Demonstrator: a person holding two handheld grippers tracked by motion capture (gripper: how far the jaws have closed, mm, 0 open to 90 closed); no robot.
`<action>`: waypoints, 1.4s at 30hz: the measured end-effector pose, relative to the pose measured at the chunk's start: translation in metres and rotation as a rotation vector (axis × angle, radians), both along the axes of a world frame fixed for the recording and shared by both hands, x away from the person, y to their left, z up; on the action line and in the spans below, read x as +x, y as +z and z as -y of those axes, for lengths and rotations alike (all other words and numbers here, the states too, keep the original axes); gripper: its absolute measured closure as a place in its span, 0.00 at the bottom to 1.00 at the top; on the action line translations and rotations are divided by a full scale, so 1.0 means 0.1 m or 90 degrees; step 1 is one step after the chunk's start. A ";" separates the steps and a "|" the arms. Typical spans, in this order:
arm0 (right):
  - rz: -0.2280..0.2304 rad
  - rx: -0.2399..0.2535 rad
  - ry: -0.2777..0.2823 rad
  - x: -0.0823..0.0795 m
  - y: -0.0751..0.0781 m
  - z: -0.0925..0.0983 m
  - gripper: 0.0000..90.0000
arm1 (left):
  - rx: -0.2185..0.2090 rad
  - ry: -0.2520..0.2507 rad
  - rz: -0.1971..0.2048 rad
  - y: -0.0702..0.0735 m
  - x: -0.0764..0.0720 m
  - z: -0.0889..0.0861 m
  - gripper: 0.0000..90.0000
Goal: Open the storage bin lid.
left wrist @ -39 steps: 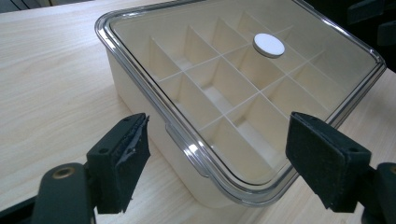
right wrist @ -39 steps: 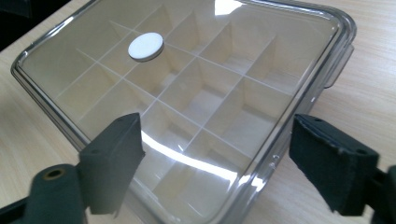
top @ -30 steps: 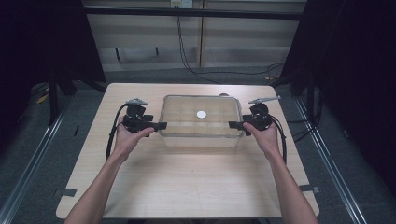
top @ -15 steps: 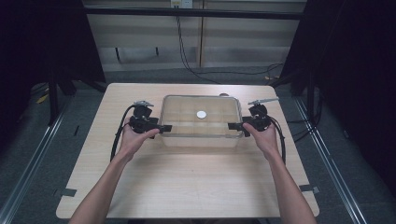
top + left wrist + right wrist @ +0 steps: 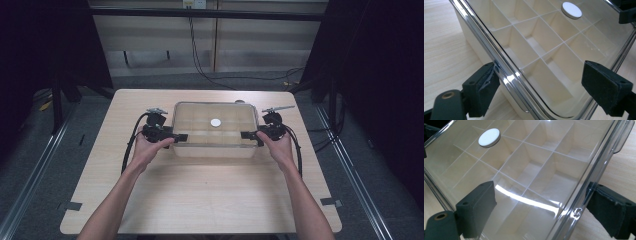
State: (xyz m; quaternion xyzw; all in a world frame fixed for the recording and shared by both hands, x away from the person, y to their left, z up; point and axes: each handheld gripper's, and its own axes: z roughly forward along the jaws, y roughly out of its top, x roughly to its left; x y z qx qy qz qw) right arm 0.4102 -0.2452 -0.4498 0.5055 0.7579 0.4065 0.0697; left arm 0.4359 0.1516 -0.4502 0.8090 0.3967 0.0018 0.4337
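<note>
Both grippers have just been opening: compared with a second ago, the jaws stand wider at the two short ends of the box, and the hands have barely shifted. The left gripper (image 5: 180, 136) has its jaws apart, straddling the lid's rim without pressing on it. The right gripper (image 5: 246, 135) likewise stands open across the opposite rim. The clear lid (image 5: 554, 37) with its white round knob (image 5: 571, 10) rests on the cream divided organiser box (image 5: 214, 150), which sits at mid-table (image 5: 200, 200). Judged rigid, light and smooth, the lid is likely slippery; grip should be taken at the raised rim, both ends together.
</note>
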 end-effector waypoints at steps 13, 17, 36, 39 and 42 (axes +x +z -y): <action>-0.013 0.003 -0.024 0.03 -0.01 -0.05 0.09 | 0.019 0.004 0.000 0.02 0.01 0.05 0.14; -0.012 -0.006 -0.036 0.02 0.00 -0.08 0.09 | 0.013 0.012 -0.005 0.02 0.01 0.05 0.16; 0.007 0.021 -0.063 0.02 -0.02 -0.02 0.18 | -0.011 0.019 -0.001 -0.01 0.05 -0.01 0.22; -0.004 0.010 -0.060 0.04 -0.01 -0.05 0.15 | -0.014 0.025 -0.001 -0.01 0.07 -0.01 0.23; -0.003 0.006 -0.062 0.05 -0.01 -0.06 0.14 | -0.009 0.027 0.001 -0.01 0.09 0.00 0.22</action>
